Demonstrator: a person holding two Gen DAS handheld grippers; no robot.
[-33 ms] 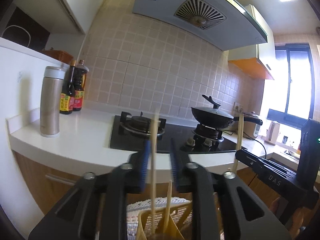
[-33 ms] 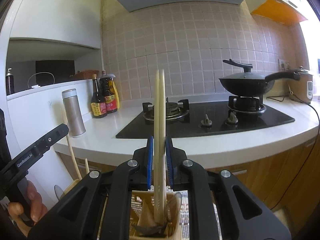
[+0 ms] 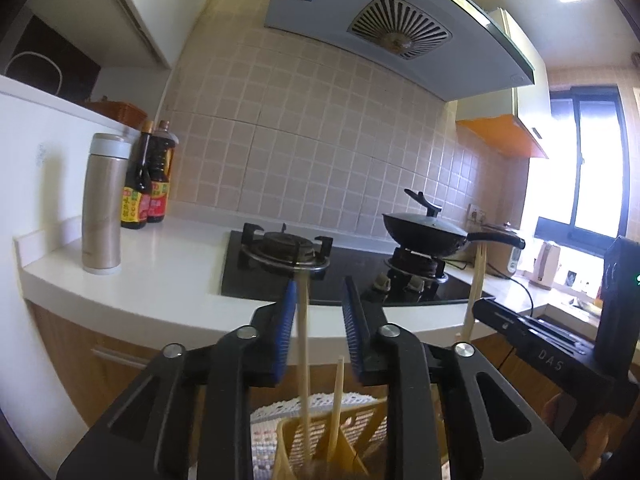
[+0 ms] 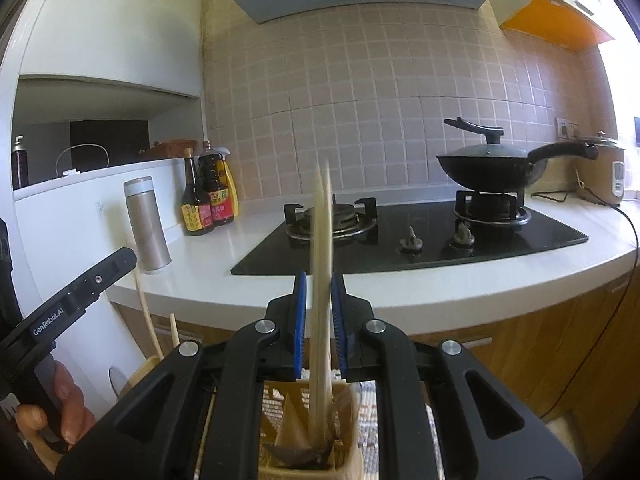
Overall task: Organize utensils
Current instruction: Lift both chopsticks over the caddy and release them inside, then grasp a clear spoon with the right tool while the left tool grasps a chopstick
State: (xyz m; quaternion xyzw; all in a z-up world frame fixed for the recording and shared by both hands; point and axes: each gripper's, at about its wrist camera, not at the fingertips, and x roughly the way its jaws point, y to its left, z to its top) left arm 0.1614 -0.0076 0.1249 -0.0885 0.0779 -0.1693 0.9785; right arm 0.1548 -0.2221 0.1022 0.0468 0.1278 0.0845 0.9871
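My left gripper (image 3: 319,304) is open. A pale chopstick (image 3: 303,360) stands between its blue pads, blurred, its lower end in a yellow slotted utensil holder (image 3: 288,440). A shorter chopstick (image 3: 336,408) stands beside it in the holder. My right gripper (image 4: 319,300) is slightly open around a pair of pale chopsticks (image 4: 321,280), blurred, with a small gap on each side. Their lower ends rest in a beige utensil holder (image 4: 348,440). The right gripper also shows in the left wrist view (image 3: 520,328), with its chopsticks (image 3: 476,288).
A white counter (image 4: 240,280) holds a black gas hob (image 4: 420,236), a lidded wok (image 4: 492,164), a steel flask (image 4: 146,224) and sauce bottles (image 4: 208,196). A rice cooker (image 4: 604,172) and its cable sit at the right. A woven mat (image 3: 272,424) lies below.
The chopstick between my left pads and the pair between my right pads have dropped lower into their holders and are blurred. The right jaws have parted slightly.
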